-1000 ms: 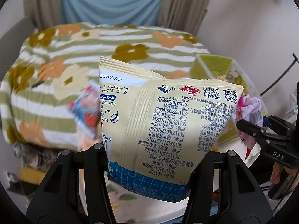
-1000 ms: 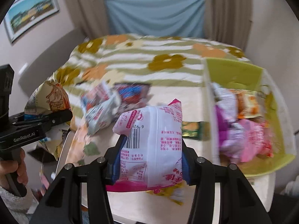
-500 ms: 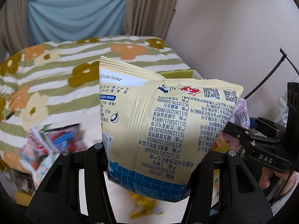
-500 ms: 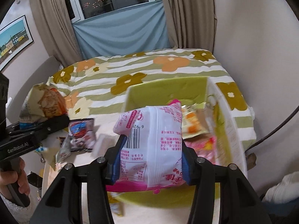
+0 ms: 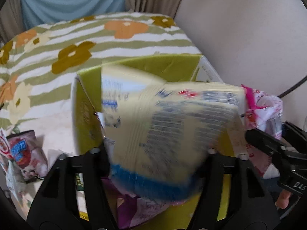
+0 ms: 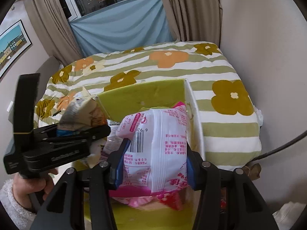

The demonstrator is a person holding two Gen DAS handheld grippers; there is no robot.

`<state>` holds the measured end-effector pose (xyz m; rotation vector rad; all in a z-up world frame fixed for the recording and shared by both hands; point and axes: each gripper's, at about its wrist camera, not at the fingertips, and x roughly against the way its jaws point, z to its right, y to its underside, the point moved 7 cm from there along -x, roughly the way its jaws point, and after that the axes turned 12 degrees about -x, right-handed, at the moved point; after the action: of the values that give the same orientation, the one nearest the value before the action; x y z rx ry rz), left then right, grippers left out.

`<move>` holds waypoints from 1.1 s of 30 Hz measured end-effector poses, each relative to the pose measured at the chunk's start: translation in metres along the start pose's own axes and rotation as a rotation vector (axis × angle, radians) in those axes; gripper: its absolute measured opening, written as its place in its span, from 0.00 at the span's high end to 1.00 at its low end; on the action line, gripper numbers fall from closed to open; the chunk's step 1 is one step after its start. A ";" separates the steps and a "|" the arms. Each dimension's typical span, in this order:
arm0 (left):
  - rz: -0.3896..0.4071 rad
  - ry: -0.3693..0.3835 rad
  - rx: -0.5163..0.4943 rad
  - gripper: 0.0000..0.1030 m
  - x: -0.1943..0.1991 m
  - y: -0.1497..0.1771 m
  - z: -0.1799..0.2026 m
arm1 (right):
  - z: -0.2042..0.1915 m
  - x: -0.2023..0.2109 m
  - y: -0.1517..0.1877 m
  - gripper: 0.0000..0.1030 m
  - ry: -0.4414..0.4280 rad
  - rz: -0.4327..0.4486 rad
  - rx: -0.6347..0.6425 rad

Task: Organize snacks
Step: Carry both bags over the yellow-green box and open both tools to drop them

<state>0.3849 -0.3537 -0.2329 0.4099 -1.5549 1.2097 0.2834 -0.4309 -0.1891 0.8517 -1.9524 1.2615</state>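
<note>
My left gripper (image 5: 153, 153) holds a large yellow snack bag (image 5: 168, 130) with a blue bottom edge over the green bin (image 5: 153, 67); the bag is motion-blurred. My right gripper (image 6: 153, 163) is shut on a white and pink snack packet (image 6: 157, 141), also above the green bin (image 6: 142, 97). The left gripper (image 6: 57, 143) with its yellow bag (image 6: 84, 113) shows at left in the right wrist view. The right gripper's finger (image 5: 268, 145) and pink packet (image 5: 262, 107) show at right in the left wrist view. Purple and pink packets (image 5: 138, 207) lie inside the bin.
Loose snack packets (image 5: 25, 153) lie on the table left of the bin. A bed with a striped floral cover (image 6: 172, 61) lies behind. A wall (image 6: 264, 28) is close on the right, with a black cable (image 6: 284, 145) along it.
Both grippers have moved right and forward over the green bin with their bags. The yellow bag now looks blurred and lower, tilting toward the bin.
</note>
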 end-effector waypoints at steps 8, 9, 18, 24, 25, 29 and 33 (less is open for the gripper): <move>-0.001 -0.037 0.026 0.05 0.006 0.009 -0.006 | 0.019 -0.016 -0.010 0.54 -0.039 -0.040 -0.007; 0.003 -0.035 0.035 0.05 0.010 0.011 -0.008 | 0.019 -0.017 -0.010 0.54 -0.044 -0.043 -0.008; 0.020 -0.056 0.111 0.05 0.033 0.029 -0.028 | 0.005 -0.021 -0.033 0.54 -0.101 -0.037 0.038; 0.027 -0.105 0.120 0.05 0.042 0.031 -0.037 | -0.011 -0.038 -0.047 0.54 -0.113 -0.055 0.090; 0.026 -0.113 0.118 0.05 0.043 0.032 -0.037 | -0.013 -0.042 -0.049 0.54 -0.112 -0.060 0.095; 0.025 -0.122 0.124 0.05 0.045 0.032 -0.039 | -0.016 -0.060 -0.053 0.52 -0.122 -0.097 0.089; 0.026 -0.137 0.123 0.05 0.049 0.038 -0.039 | -0.012 -0.061 -0.053 0.11 -0.135 -0.065 0.058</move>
<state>0.3584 -0.2891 -0.2117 0.5646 -1.6108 1.3244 0.3626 -0.4270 -0.2072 1.0462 -1.9834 1.2566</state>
